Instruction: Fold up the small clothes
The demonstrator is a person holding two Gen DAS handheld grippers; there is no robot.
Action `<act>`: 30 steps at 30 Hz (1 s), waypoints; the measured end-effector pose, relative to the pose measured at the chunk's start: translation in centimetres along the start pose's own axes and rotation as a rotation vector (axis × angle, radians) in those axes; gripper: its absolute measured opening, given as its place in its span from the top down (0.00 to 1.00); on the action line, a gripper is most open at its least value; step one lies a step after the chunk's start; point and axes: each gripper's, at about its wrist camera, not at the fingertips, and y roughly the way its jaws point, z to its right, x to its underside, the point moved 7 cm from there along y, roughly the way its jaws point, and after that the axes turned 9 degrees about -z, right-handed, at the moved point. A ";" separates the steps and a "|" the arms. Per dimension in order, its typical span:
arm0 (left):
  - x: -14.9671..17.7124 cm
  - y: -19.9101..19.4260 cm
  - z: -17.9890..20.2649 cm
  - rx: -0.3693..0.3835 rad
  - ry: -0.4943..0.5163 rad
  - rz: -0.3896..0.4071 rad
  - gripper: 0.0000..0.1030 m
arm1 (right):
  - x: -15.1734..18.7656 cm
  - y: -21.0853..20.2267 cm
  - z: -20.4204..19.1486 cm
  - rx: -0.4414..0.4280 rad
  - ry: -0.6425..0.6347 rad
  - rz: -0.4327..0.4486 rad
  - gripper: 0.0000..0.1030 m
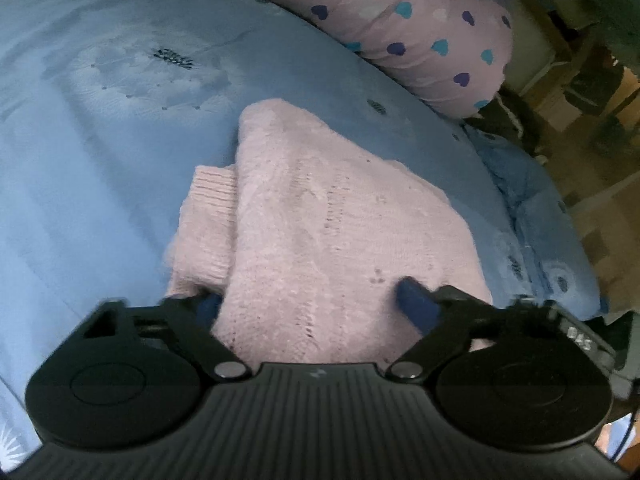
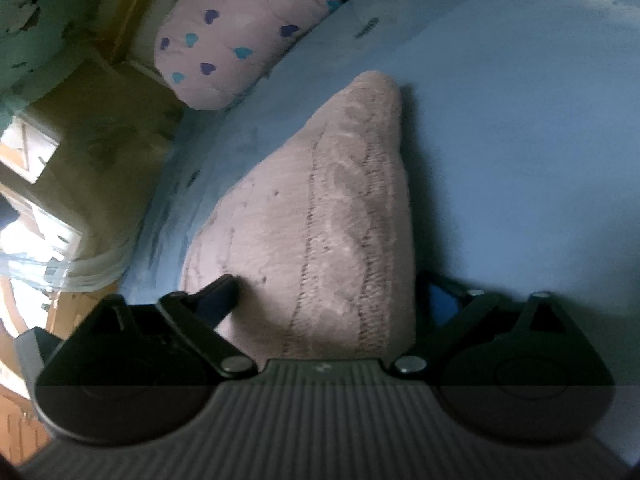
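We have a pink knitted sweater (image 1: 320, 216) lying partly folded on the blue bed sheet (image 1: 100, 160), with a ribbed cuff (image 1: 212, 200) poking out from under the upper layer on its left side. A heart-print pillow (image 1: 420, 28) lies along the far edge of the bed, apart from the garment.

The left hand-held gripper (image 1: 312, 304) stands with its jaws spread wide, the near edge of the sweater between them; the left finger sits at the hem below the cuff, the right finger rests on the knit. We judge it is not pinching anything yet. The right hand-held gripper (image 2: 336, 300) is likewise spread wide, straddling the near end of the sweater (image 2: 320, 220), one finger on the fabric and the other just off its edge over the sheet (image 2: 520, 160).

As for handling, we expect the knit to be soft, light and floppy (the fuzzy surface and openwork rows suggest a loose, stretchy yarn). It should drape and sag when lifted, so a single pinch in the middle would likely bunch it. We would take hold at the near corners or along the hem, catching both layers together, one gripper on each side. The ribbed cuff is firmer and would give a surer hold, though pulling on it may drag the sleeve out of the fold. Snagging a finger in the openwork is a small risk.
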 end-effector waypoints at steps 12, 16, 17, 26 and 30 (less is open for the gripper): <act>0.3 -2.3 0.1 0.069 -0.009 -0.010 0.57 | 0.5 -1.2 -1.2 -0.079 0.096 0.032 0.50; 1.8 -3.7 1.2 0.082 -0.021 -0.027 0.58 | 0.7 -2.3 -1.8 -0.104 0.128 0.013 0.51; 2.3 -3.8 1.8 0.071 -0.010 -0.042 0.58 | 0.9 -2.8 -2.0 -0.114 0.130 0.005 0.51; 9.0 -5.3 7.0 0.034 0.119 -0.183 0.58 | 4.1 -8.6 -1.3 -0.076 0.098 -0.044 0.51; 12.3 -6.5 9.0 0.056 0.163 -0.220 0.58 | 6.1 -11.6 -0.2 -0.073 0.114 -0.054 0.51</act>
